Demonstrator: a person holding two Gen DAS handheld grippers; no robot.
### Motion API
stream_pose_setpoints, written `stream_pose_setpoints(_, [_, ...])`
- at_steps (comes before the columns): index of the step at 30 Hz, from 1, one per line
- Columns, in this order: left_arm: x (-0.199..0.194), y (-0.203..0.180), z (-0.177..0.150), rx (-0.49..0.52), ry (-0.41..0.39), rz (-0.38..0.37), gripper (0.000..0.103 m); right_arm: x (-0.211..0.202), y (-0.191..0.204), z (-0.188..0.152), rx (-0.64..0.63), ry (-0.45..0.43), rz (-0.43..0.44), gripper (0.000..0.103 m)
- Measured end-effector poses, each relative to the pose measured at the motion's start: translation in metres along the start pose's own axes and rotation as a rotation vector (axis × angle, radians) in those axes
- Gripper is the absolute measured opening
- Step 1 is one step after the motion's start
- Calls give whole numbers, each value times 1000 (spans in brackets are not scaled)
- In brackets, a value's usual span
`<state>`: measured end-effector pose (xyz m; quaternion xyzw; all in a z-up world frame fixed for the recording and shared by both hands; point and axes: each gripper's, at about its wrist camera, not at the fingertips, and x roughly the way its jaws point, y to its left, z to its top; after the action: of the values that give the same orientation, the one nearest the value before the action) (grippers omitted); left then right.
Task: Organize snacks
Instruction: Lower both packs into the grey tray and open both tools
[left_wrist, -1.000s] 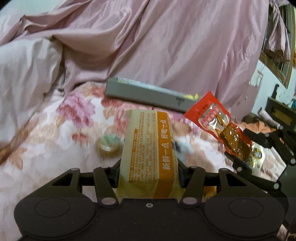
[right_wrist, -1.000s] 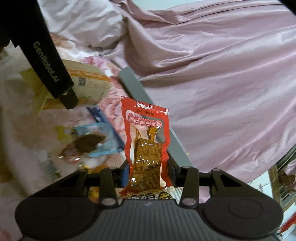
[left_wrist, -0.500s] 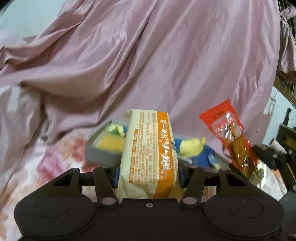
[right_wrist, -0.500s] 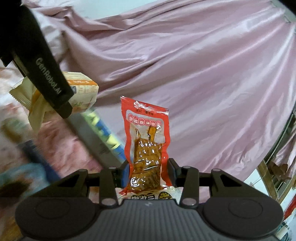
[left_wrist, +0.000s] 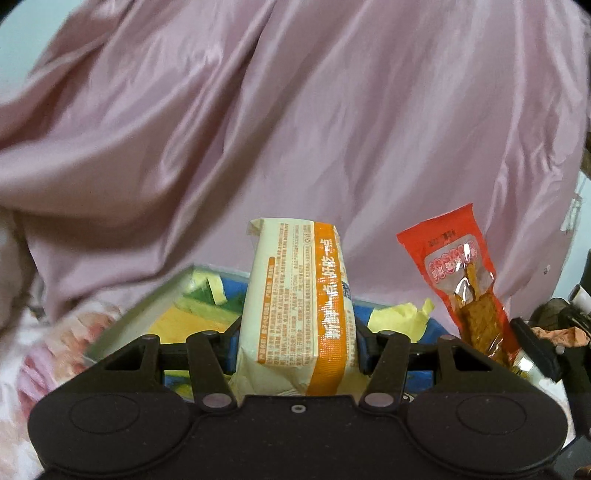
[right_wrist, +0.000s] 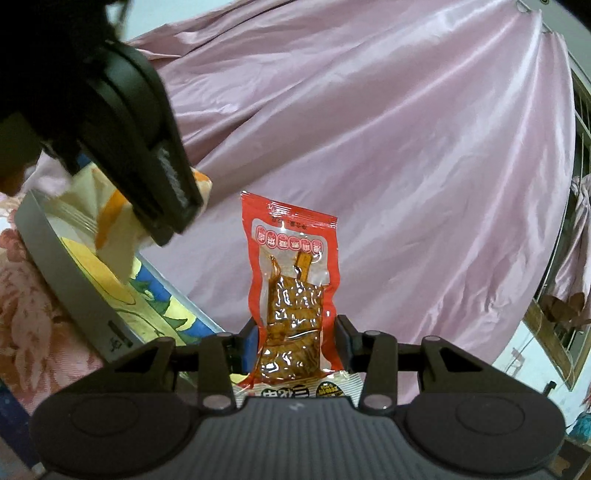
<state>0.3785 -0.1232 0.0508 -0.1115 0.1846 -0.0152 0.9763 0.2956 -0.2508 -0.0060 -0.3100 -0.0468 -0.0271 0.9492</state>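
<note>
Up over the tray (left_wrist: 122, 326), the left gripper (left_wrist: 297, 328) has its fingers closed against the flanks of a cream-and-orange pack (left_wrist: 299, 314), which stands on end between them with its top well clear of the fingertips. Below and beyond it lies the grey-rimmed tray, its floor printed in blue, yellow and green; the near-left rim runs diagonally toward the flowered bedspread (left_wrist: 55, 354), and the far rim sits close under the pink sheet (left_wrist: 295, 129) that fills the background. To the right, the red pouch (left_wrist: 461, 280) leans upright just beside the pack, not touching it, over the tray's right end. From the right wrist, the right gripper (right_wrist: 293, 343) pinches that pouch (right_wrist: 291, 295) at its lower part, fingers drawn in onto both sides, the pouch rising straight above them. Left of it the tray's (right_wrist: 74, 280) grey wall slants across the frame, with the left gripper (right_wrist: 155, 177) and its pack (right_wrist: 110, 218) hanging above the tray's inside. Open air separates pouch and tray rim, with pink sheet (right_wrist: 406, 147) draped behind.
</note>
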Motion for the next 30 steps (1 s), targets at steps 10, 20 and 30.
stream_pose_setpoints(10, [29, -1, -18, 46, 45, 41, 56, 25, 6, -16, 69, 65, 95, 47])
stream_pose_setpoints(20, [14, 0, -11, 13, 7, 49, 91, 33, -12, -17, 186, 133, 160, 70])
stream_pose_setpoints(30, [-40, 8, 2, -14, -74, 35, 102, 10, -42, 4, 310, 122, 149, 97])
